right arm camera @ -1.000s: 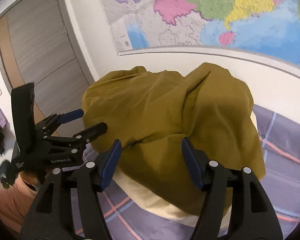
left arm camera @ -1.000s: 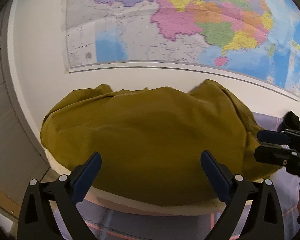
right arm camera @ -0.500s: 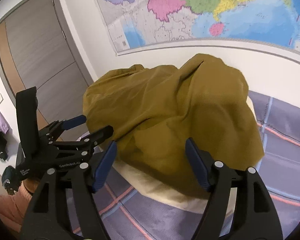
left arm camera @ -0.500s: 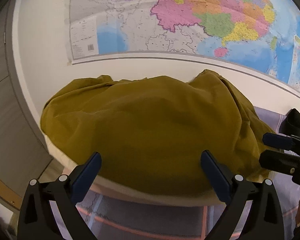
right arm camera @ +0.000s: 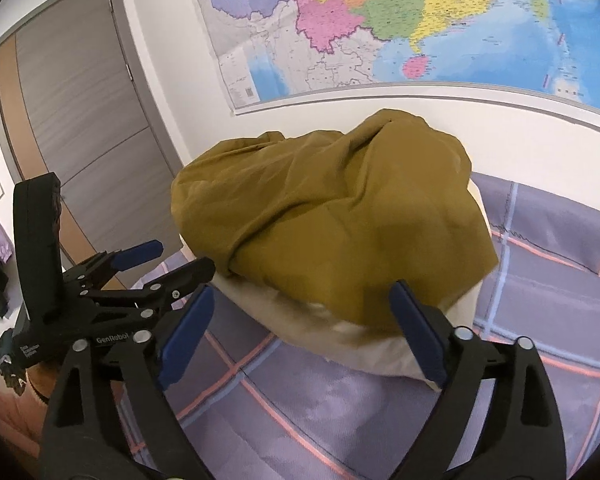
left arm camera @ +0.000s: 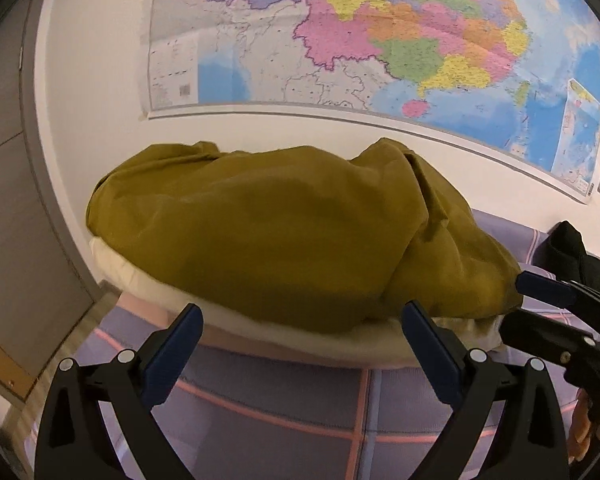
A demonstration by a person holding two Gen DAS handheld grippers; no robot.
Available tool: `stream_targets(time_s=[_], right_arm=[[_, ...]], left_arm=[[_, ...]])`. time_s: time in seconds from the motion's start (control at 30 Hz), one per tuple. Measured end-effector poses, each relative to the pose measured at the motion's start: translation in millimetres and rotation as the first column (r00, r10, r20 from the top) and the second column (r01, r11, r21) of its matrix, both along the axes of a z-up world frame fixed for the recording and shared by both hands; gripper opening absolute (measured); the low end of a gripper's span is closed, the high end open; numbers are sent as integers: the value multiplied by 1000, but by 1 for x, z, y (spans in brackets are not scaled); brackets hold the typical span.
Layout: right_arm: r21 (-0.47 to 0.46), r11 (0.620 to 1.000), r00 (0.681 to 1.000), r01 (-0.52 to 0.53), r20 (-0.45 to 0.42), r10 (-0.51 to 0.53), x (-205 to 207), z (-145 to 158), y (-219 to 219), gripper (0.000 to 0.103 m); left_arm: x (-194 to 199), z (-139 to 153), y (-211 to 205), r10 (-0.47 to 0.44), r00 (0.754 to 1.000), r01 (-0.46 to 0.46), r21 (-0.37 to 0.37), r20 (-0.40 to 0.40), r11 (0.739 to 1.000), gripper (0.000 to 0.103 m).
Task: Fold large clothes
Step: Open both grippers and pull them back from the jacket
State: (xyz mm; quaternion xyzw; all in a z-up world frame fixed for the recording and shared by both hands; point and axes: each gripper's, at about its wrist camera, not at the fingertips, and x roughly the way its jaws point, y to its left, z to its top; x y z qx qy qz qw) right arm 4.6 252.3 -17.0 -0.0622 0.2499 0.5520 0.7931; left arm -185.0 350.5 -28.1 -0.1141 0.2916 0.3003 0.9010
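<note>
At the head of the bed, close under the wall with the large coloured map (left arm camera: 380,40), the mustard-yellow cotton garment (left arm camera: 292,240) lies heaped over a cream pillow (left arm camera: 260,332), which rests on the lilac bedspread crossed with pink and white lines (right arm camera: 380,420). Its cloth is bunched and creased, with a raised hump toward the wall and a loose hem hanging over the pillow's near edge. No fold looks made yet.

Both tongs hang just short of that near edge, side by side. The left tongs (left arm camera: 300,340) stand spread wide with nothing between them. The right tongs (right arm camera: 300,320) have just been opening and are also spread, empty, their blue pads clear of the cloth.

The step in hand appears to be the first pick-up. To do it well, each pair should likely come in low and level along the pillow's near edge, slip one pad under the hem, and pinch cloth only, not the pillow cover beneath. Taking two points well apart on the same edge would let the garment be lifted clear and spread flat on the open bedspread toward the foot. Grabbing the hump would probably gather several layers and tangle it further.
</note>
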Motion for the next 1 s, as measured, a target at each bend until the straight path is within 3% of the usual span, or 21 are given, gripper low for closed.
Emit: stream_targets(time_s=[0.17, 0.4, 1.0], right_arm=[[3, 1000, 999, 22, 35, -22, -10, -3, -12, 97], [-5, 1000, 998, 25, 52, -25, -26, -11, -22, 97], [-12, 1000, 998, 25, 66, -24, -48, -19, -50, 97]], left_arm=[[-8, -2, -9, 44, 999, -44, 8, -15, 999, 96], [-22, -1, -26, 76, 997, -76, -2, 3, 997, 96], [-35, 0, -55, 66, 998, -67, -10, -8, 998, 96]])
